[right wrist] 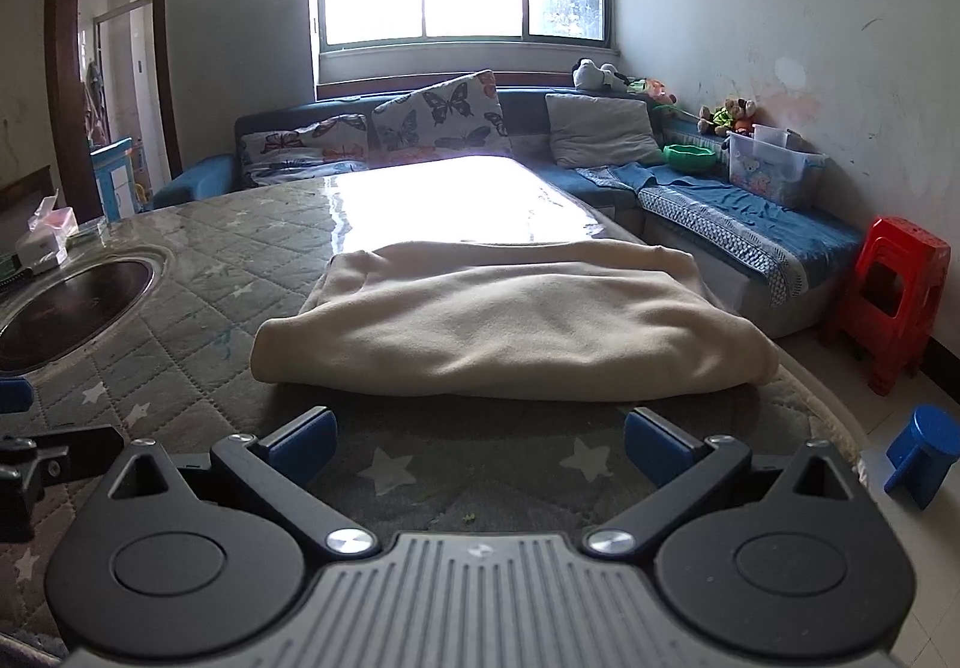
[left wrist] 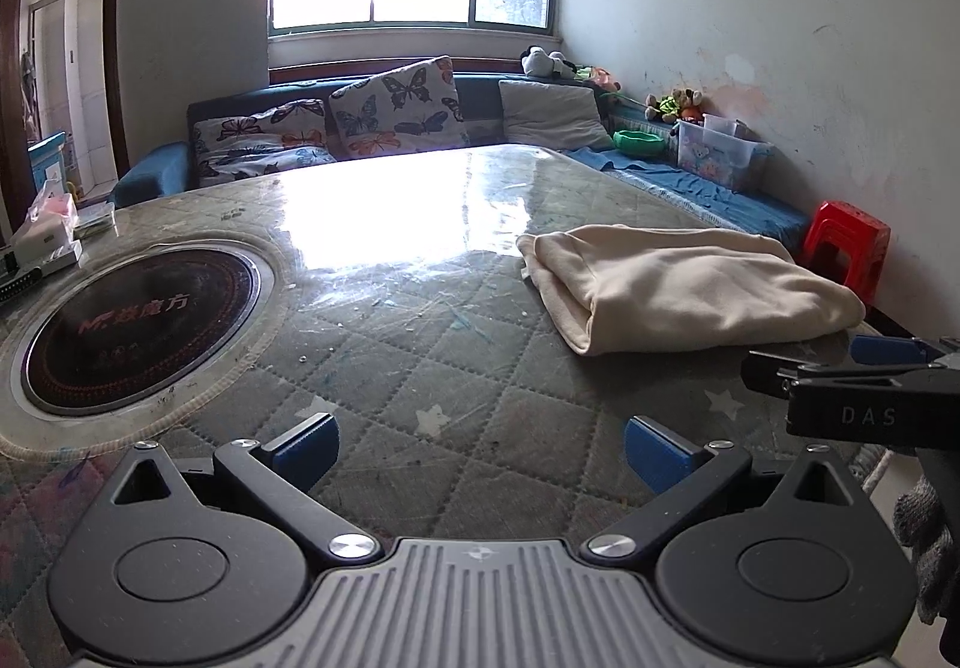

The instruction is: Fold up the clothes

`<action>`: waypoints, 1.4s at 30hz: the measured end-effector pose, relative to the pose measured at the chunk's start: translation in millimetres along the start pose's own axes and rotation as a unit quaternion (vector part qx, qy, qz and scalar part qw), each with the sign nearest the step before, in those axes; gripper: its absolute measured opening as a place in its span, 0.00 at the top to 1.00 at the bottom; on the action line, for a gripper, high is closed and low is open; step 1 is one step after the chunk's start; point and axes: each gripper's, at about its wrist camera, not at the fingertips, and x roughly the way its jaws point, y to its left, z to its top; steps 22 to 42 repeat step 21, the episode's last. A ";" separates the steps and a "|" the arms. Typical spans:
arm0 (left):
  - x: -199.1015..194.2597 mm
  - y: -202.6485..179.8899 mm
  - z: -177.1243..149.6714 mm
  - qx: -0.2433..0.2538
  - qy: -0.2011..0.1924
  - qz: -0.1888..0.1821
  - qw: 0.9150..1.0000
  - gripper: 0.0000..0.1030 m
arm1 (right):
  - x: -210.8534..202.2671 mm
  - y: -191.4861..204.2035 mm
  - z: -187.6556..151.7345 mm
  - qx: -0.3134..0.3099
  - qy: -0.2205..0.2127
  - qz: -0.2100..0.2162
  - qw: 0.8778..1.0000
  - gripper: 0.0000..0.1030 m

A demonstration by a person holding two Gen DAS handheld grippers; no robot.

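A cream garment (left wrist: 690, 290) lies folded into a thick rectangle on the quilted table (left wrist: 420, 344), to the right in the left wrist view. In the right wrist view the same cream garment (right wrist: 510, 320) sits straight ahead, just beyond the fingertips. My left gripper (left wrist: 480, 452) is open over bare table, with nothing between its blue pads. My right gripper (right wrist: 480, 446) is open too, close to the garment's near edge and apart from it. The right gripper (left wrist: 852, 368) also shows at the right edge of the left wrist view, beside a gloved hand (left wrist: 927, 542).
A round black induction plate (left wrist: 144, 320) is set into the table at the left. A tissue pack (left wrist: 51, 224) lies at the far left edge. A sofa with butterfly cushions (left wrist: 396, 110) runs behind. A red stool (right wrist: 894, 290) and a blue stool (right wrist: 921, 452) stand on the floor at right.
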 end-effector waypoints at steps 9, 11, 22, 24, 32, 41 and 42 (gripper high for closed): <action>-4.3 -8.8 -5.3 0.008 0.003 -0.002 1.000 0.00 | -6.9 3.8 -2.6 -0.004 -0.007 0.006 1.000 0.00; -5.7 -10.4 -6.4 0.009 0.002 -0.003 1.000 0.00 | -8.8 4.5 -2.9 -0.006 -0.009 0.006 1.000 0.00; -11.2 -17.0 -8.5 0.013 0.002 -0.007 1.000 0.00 | -16.4 3.6 -4.3 -0.004 -0.015 0.006 1.000 0.00; -11.2 -17.0 -8.5 0.013 0.002 -0.007 1.000 0.00 | -16.4 3.6 -4.3 -0.004 -0.015 0.006 1.000 0.00; -11.2 -17.0 -8.5 0.013 0.002 -0.007 1.000 0.00 | -16.4 3.6 -4.3 -0.004 -0.015 0.006 1.000 0.00; -11.2 -17.0 -8.5 0.013 0.002 -0.007 1.000 0.00 | -16.4 3.6 -4.3 -0.004 -0.015 0.006 1.000 0.00; -11.2 -17.0 -8.5 0.013 0.002 -0.007 1.000 0.00 | -16.4 3.6 -4.3 -0.004 -0.015 0.006 1.000 0.00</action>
